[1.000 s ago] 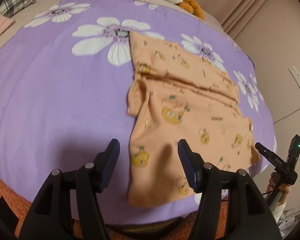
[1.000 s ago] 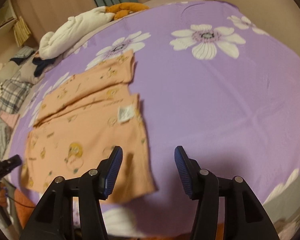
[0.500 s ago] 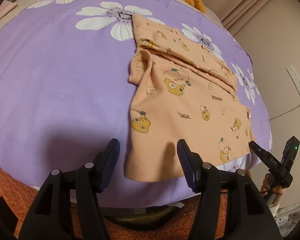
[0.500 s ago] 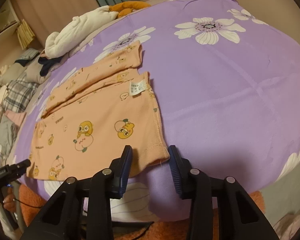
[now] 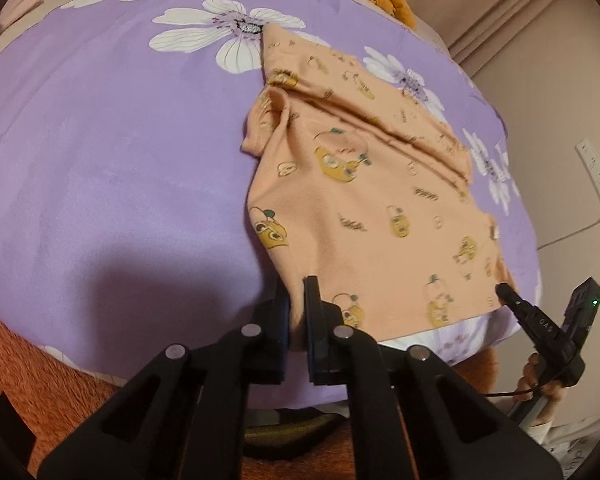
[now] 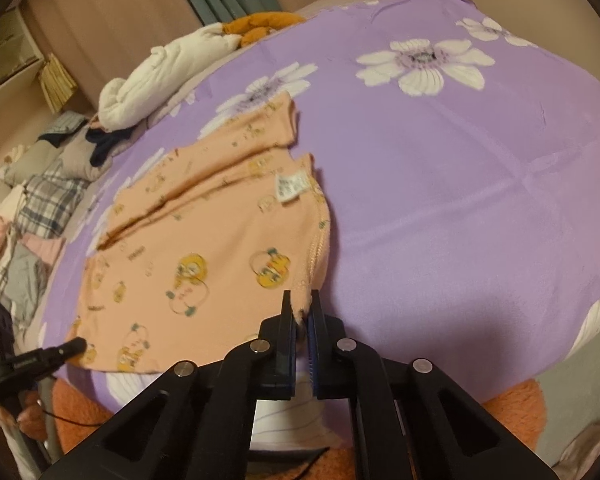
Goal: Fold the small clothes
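A small orange shirt (image 5: 364, 200) printed with yellow cartoon figures lies on a purple flowered sheet (image 5: 100, 152), its far part folded over. My left gripper (image 5: 297, 300) is shut on the shirt's near left hem corner. In the right wrist view the shirt (image 6: 204, 240) shows a white label near its right edge. My right gripper (image 6: 301, 316) is shut on the near right hem corner. Each gripper shows in the other's view, the right one (image 5: 540, 324) and the left one (image 6: 32, 360), at the shirt's near edge.
A white rolled blanket (image 6: 160, 76) and an orange plush (image 6: 260, 24) lie at the far end of the bed. Several plaid, grey and pink clothes (image 6: 32, 216) are piled at the left. An orange fuzzy cover (image 5: 40, 380) hangs below the sheet's near edge. A wall with a socket strip (image 5: 596, 176) is on the right.
Both grippers moved forward to the shirt's near hem and closed on its two corners. They were open before, the right one half closed half a second ago.
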{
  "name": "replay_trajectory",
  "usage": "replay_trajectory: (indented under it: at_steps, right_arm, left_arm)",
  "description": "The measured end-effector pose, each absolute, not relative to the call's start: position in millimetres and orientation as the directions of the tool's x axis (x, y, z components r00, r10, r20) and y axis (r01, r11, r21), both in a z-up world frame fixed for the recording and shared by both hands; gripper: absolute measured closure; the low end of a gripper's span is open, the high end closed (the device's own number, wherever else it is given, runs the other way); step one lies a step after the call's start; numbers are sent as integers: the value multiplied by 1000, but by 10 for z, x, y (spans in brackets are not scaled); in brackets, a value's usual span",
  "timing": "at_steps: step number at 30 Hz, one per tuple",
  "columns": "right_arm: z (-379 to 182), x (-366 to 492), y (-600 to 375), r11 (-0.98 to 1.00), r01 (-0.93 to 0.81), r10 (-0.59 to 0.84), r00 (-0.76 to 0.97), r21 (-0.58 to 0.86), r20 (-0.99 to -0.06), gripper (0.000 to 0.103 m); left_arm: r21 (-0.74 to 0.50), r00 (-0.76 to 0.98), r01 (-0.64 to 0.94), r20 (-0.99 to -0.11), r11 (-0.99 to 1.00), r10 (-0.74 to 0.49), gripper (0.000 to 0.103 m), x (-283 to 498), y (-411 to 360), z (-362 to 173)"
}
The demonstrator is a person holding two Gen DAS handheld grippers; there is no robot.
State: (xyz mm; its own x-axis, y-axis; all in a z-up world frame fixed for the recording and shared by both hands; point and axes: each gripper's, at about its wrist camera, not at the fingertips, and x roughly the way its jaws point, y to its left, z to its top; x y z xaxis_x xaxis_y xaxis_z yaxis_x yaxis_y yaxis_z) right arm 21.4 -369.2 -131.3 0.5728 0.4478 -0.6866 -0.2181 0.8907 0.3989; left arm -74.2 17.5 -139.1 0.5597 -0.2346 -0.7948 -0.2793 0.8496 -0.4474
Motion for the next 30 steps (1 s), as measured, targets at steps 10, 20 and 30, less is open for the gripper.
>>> replay_trajectory:
  at_steps: [10, 20, 30]
  right_arm:
    - [-740, -70, -3695, 850, -298, 511, 669, 435, -540, 97]
    - [-412, -261, -3763, 837, -323, 517, 730, 441, -447, 97]
    - [-185, -413, -3805, 828, -340, 520, 763, 445, -385, 97]
  left_arm:
    - [-532, 695, -212, -672, 820, -255, 98, -984, 189, -718]
    - [-550, 771, -166, -590, 819, -241, 98, -1143, 248, -363]
    - [-575, 819, -88, -507, 813, -270, 98, -1291, 235, -72]
